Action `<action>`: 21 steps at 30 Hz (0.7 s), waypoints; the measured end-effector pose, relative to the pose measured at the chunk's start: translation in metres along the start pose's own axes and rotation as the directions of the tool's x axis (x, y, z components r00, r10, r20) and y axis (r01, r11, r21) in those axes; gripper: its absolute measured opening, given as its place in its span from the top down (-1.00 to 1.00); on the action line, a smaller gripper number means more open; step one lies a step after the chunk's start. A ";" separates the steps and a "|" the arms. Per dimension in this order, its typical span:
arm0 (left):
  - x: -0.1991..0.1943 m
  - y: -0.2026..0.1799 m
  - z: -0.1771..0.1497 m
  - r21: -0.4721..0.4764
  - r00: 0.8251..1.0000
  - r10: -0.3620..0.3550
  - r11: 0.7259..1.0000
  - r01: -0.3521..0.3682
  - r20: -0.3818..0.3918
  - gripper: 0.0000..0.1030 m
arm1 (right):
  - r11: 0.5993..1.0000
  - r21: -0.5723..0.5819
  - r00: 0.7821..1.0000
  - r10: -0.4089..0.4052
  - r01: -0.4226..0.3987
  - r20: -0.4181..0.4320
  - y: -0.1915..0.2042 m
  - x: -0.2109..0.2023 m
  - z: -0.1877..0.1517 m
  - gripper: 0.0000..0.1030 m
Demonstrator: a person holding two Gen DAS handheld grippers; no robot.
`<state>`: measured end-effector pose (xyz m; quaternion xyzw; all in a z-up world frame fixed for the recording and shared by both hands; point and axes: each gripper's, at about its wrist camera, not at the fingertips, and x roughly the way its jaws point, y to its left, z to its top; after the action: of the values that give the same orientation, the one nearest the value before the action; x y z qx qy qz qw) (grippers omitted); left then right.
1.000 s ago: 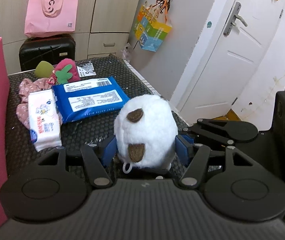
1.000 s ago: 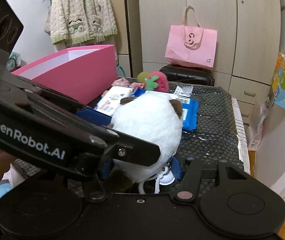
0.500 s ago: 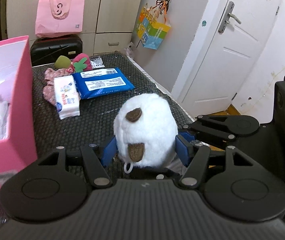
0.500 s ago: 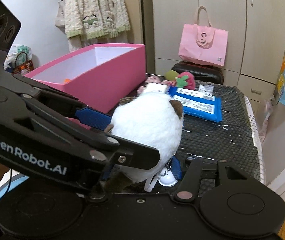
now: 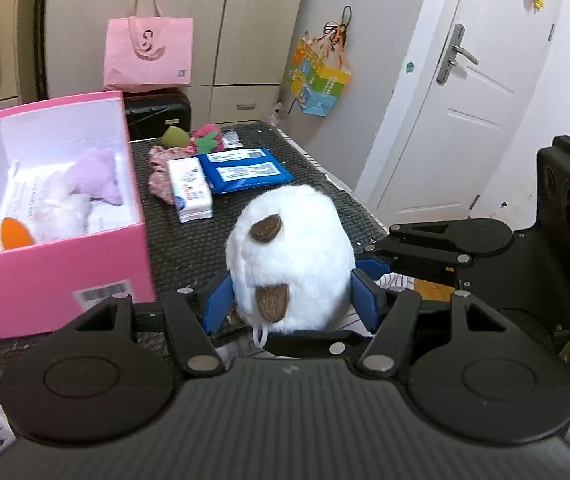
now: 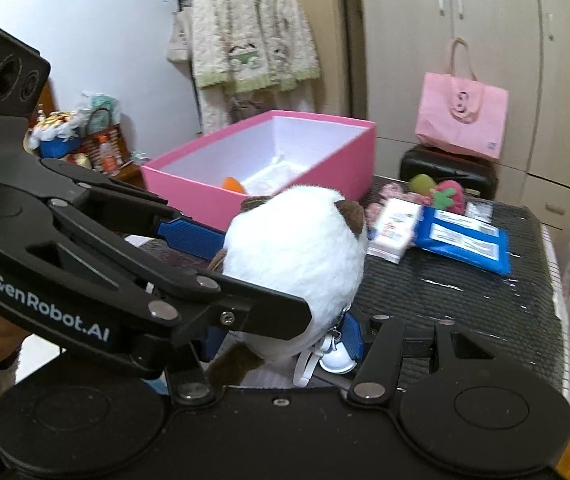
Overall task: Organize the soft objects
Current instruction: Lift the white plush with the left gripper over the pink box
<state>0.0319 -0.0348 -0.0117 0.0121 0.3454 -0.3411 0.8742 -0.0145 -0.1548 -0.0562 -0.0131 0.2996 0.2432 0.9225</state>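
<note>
**Item: white plush toy, carried two-handed, bound for the pink box**

Your left gripper (image 5: pixel 289 300) clamps the white plush toy (image 5: pixel 291 256) at its flanks; your right gripper (image 6: pixel 281 334) pinches its lower end; the toy hangs above the black mat (image 5: pixel 189 248); the pink box (image 5: pixel 57 272) lies to the left, open side up, nearer your left hand; tissue packs (image 5: pixel 241 170) wait beyond.

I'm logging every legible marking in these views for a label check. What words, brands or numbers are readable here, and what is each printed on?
"GenRobot.AI": white lettering on the black left gripper, right wrist view.
A curly "3" or "S" logo: pink paper tote bag.
Barcode sticker, unreadable: pink cardboard storage box.
White labels with barcode, too blurred: blue wet-wipes pack.
Coloured print, too small: white tissue pack.
</note>
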 end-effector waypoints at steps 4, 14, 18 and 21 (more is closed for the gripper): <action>-0.019 0.010 -0.002 -0.020 1.000 0.013 1.000 -0.013 0.006 -0.19 | 0.999 -0.014 0.999 0.043 -0.043 -0.007 0.015 0.002 0.010 -0.21; -0.048 0.034 0.004 -0.042 0.994 0.069 0.997 -0.066 0.080 -0.19 | 0.991 -0.102 0.996 0.088 -0.085 0.025 0.039 0.012 0.042 -0.21; -0.054 0.049 0.013 -0.052 0.989 0.088 0.995 -0.083 0.115 -0.19 | 0.990 -0.106 0.994 0.101 -0.095 0.050 0.040 0.023 0.059 -0.21; -0.058 0.062 0.020 -0.060 0.985 0.097 0.994 -0.089 0.145 -0.20 | 0.989 -0.111 0.992 0.109 -0.101 0.068 0.042 0.032 0.072 -0.21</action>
<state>0.0512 0.0419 0.0260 -0.0204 0.2876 -0.2904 0.9124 0.0279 -0.0914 -0.0104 -0.0380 0.2519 0.3074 0.9169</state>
